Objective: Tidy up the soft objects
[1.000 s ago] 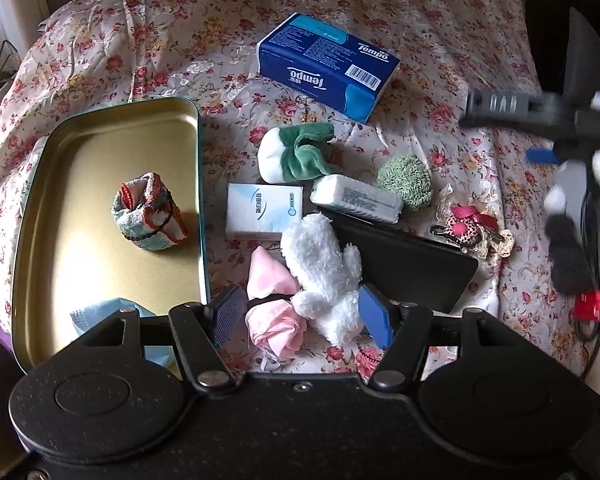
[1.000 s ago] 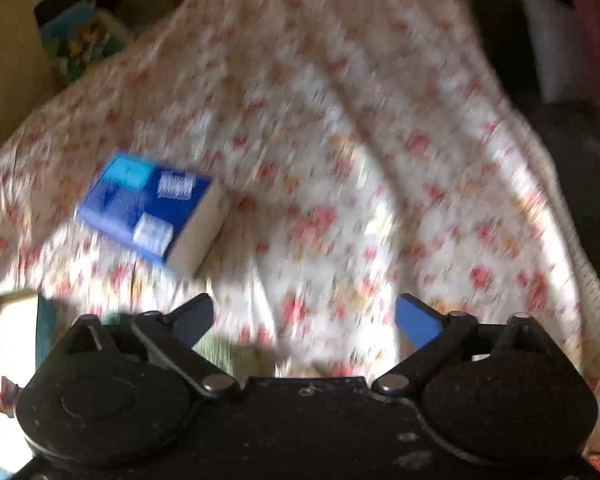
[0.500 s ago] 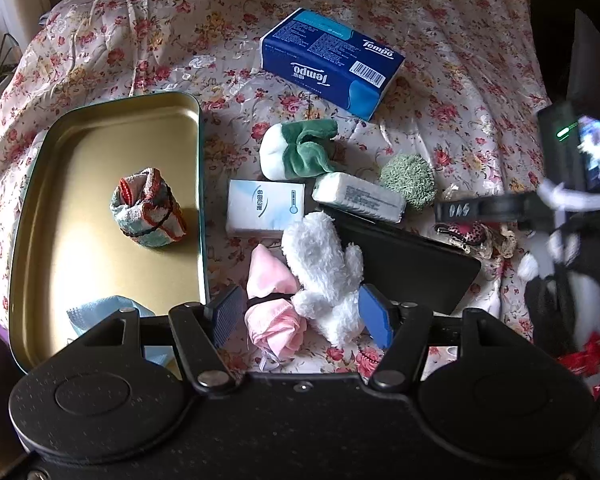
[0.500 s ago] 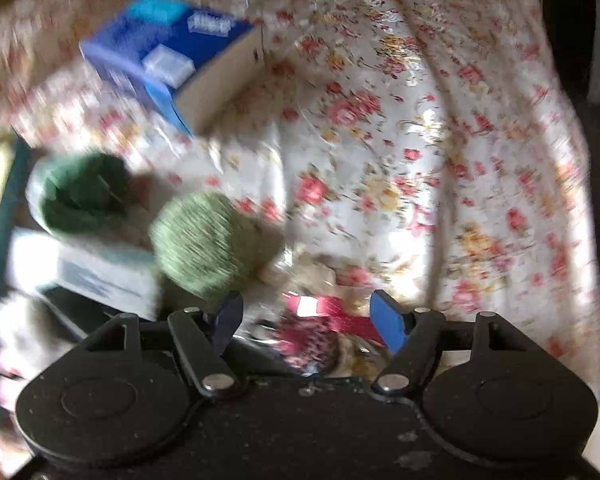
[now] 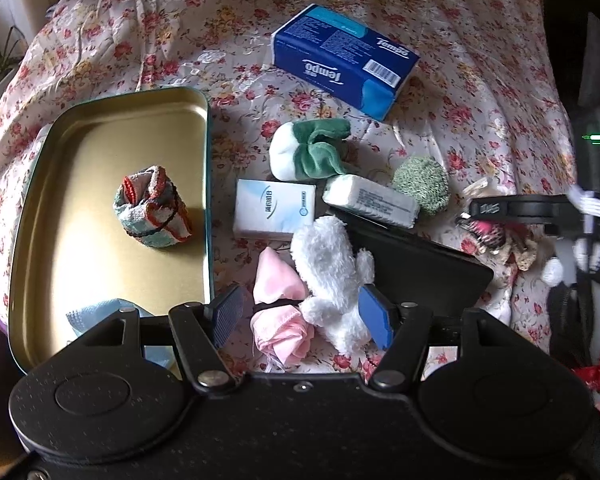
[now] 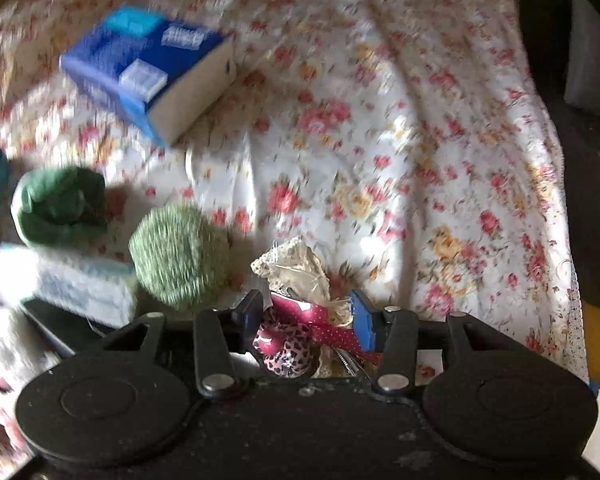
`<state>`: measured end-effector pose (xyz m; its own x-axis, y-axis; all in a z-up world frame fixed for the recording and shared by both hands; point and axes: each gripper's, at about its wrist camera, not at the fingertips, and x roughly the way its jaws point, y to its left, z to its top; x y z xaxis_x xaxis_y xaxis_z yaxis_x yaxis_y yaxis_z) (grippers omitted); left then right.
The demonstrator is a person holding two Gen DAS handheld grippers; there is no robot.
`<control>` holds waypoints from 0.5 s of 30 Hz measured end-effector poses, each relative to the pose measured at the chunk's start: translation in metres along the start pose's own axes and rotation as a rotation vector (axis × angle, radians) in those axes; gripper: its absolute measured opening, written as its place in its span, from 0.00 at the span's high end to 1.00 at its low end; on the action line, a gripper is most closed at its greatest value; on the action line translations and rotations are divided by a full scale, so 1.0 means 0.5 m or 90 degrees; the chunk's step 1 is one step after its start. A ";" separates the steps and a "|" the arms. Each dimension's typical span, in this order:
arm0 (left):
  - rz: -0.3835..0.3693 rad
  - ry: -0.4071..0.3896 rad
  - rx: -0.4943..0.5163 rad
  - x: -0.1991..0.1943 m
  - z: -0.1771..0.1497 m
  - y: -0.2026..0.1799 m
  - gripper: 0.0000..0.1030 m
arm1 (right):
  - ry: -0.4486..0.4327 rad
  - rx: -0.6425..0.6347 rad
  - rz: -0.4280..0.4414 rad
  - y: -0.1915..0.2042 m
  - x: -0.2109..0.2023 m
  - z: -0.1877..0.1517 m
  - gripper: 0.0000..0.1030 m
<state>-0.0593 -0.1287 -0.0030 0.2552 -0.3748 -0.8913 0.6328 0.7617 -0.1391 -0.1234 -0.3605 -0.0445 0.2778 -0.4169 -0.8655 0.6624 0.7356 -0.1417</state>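
The right gripper (image 6: pixel 306 318) is coming down over a little bow charm (image 6: pixel 296 340) near the right edge of the bed (image 6: pixel 420 140), and its jaws are closing with the charm between them. A moment ago that gripper was up high and wide, looking at bare cloth and the blue tissue box (image 6: pixel 148 72); now it is sitting low, right over the charm. The pads are looking very near the charm, but it is hard to tell if they are pressing on it yet. This likely means the charm is the next soft thing to be picked up and put away. The left gripper (image 5: pixel 302 314) is staying where it was, partly open and holding nothing, with the white plush (image 5: pixel 328 272) and the pink cloth (image 5: pixel 280 308) lying between its fingers on the bed. The gold tray (image 5: pixel 100 128) is sitting at the left edge of the bed with a rolled sock (image 5: pixel 152 212) already inside. The green ball (image 6: pixel 180 252) and the green and white plush (image 5: pixel 308 148) are waiting in the middle of the bed, not yet put in the tray.
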 end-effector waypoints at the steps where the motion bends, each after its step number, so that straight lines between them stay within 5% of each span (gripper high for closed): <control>1: 0.000 0.001 -0.005 0.002 0.002 0.002 0.41 | -0.015 0.018 0.012 -0.007 -0.012 0.002 0.55; 8: -0.005 -0.015 -0.030 0.010 0.022 0.008 0.40 | -0.111 0.128 0.104 -0.047 -0.084 0.012 0.55; 15: 0.035 -0.072 -0.005 0.020 0.070 -0.012 0.31 | -0.110 0.145 0.131 -0.032 -0.077 0.015 0.55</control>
<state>-0.0349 -0.1553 0.0041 0.3700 -0.3892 -0.8436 0.6097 0.7869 -0.0956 -0.1393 -0.3601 -0.0054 0.5230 -0.3707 -0.7675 0.7127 0.6841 0.1552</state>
